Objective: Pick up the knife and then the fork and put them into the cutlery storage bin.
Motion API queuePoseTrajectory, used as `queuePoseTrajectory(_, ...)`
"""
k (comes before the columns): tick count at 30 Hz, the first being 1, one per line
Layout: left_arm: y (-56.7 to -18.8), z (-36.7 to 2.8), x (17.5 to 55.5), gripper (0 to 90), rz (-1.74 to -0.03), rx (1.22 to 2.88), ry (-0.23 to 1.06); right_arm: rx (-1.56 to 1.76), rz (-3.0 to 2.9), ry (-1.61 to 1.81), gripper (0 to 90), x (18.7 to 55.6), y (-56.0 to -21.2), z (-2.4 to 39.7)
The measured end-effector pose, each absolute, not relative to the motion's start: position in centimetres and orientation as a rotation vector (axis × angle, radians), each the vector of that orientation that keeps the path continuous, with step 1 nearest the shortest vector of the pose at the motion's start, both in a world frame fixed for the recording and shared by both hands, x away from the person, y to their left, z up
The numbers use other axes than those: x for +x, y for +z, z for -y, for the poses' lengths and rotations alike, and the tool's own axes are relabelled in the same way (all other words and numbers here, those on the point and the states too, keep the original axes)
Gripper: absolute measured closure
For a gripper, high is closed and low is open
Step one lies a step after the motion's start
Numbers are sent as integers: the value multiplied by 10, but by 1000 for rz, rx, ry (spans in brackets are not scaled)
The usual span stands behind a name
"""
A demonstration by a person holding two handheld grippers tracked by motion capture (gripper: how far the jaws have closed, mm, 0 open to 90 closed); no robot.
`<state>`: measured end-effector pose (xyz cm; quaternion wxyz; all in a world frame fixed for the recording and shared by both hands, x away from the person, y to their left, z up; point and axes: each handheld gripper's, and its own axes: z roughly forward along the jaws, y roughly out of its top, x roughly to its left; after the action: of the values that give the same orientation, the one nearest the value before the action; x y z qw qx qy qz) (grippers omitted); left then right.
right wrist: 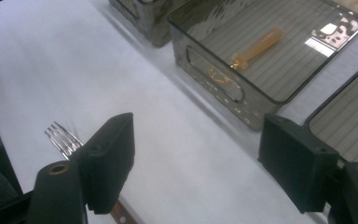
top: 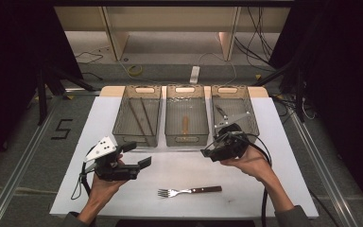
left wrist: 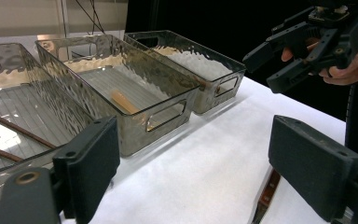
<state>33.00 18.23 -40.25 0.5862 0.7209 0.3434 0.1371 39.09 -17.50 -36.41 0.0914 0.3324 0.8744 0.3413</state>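
Observation:
A fork [top: 189, 191] with a wooden handle lies flat near the table's front edge, tines to the left. My left gripper [top: 137, 154] hovers at the front left with its jaws wide apart and nothing between them; in the left gripper view its jaws [left wrist: 200, 158] frame bare table and the fork's handle [left wrist: 266, 191]. My right gripper [top: 209, 149] hangs in front of the right bin, open and empty, and appears at the upper right of the left gripper view [left wrist: 264, 70]. In the right gripper view its jaws [right wrist: 200, 163] stand above the table, with the fork's tines [right wrist: 63, 140] beside the left jaw.
Three clear bins stand side by side at the back of the white table. The left bin [top: 137, 139] holds two dark chopsticks, the middle bin [top: 185, 140] an orange-brown utensil [right wrist: 256, 49], the right bin [top: 253, 118] a metal utensil. Bare white table [top: 179, 165] lies between bins and fork.

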Motion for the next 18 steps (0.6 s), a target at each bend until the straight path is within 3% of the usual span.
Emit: queuePoseTrajectory(18,-402,-182,330,161,-798,1682,324,875,-2695,974,260,376,-374,152)
